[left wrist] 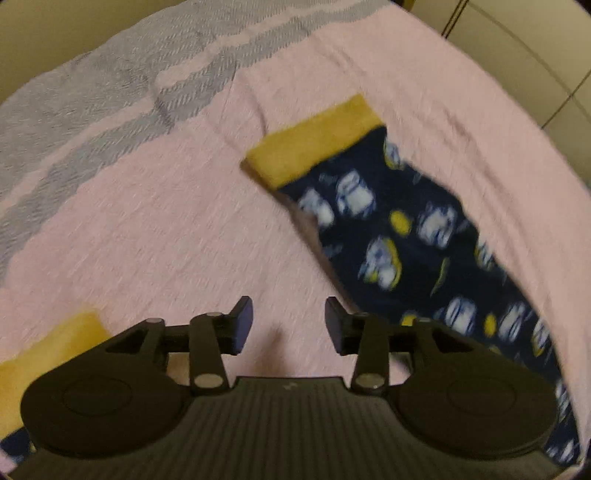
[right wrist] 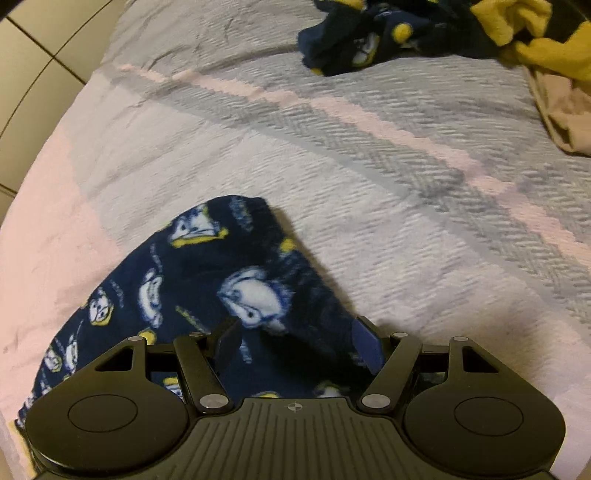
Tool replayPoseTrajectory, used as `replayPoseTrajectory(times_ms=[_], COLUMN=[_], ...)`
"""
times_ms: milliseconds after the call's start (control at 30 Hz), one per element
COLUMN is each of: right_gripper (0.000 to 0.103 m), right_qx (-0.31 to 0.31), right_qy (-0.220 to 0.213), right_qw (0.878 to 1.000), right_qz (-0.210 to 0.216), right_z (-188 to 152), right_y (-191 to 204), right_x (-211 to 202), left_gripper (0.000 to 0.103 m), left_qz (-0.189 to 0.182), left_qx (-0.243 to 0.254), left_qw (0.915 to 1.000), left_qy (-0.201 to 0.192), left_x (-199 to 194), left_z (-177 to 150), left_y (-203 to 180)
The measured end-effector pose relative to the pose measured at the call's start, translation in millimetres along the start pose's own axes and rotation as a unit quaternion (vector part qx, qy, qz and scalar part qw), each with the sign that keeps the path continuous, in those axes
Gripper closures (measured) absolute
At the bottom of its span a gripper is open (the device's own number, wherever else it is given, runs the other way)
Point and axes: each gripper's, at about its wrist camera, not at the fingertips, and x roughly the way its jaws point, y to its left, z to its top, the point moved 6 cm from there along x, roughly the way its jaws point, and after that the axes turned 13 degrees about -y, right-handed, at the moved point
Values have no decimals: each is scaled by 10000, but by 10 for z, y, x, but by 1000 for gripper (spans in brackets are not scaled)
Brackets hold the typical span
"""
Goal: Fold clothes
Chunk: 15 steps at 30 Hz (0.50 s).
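My left gripper [left wrist: 289, 325] hangs over the pink part of the bedspread [left wrist: 147, 229], jaws partly apart with nothing between them, only bare cloth below. To its right a navy fleece garment [left wrist: 413, 240] printed with white and yellow figures lies flat and runs toward the bed's right edge, its mustard-yellow cuff [left wrist: 314, 142] pointing to the far side where the spread turns grey and striped. A second yellow band [left wrist: 48, 354] shows at the near left corner of that view, partly hidden behind the gripper body.

My right gripper [right wrist: 297, 345] stands wide with a raised fold of the same navy print [right wrist: 207, 280] bunched between its pads [right wrist: 365, 343]; whether the pads press on the cloth I cannot tell. That cloth lies where the pink border meets the grey weave, near the bed's left edge. At the far edge sits a crumpled heap of navy and yellow clothing [right wrist: 424, 33], with a beige piece [right wrist: 565, 114] just beside it.
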Motion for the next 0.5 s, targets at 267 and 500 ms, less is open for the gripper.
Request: replayPoseTrajectory(times_ms=[267, 500], right_gripper=[34, 34], right_qx=[-64, -250], right_qy=[-282, -267], right_qw=[9994, 9978], right_qz=[-180, -545], right_z=[-76, -386], right_y=[98, 106], right_x=[-40, -124], left_gripper=[60, 99], left_qz=[146, -344], left_qx=[-714, -240], left_qw=[9973, 9968], left_qy=[-111, -674], left_x=[1057, 1293], left_z=[541, 833], left_y=[99, 27])
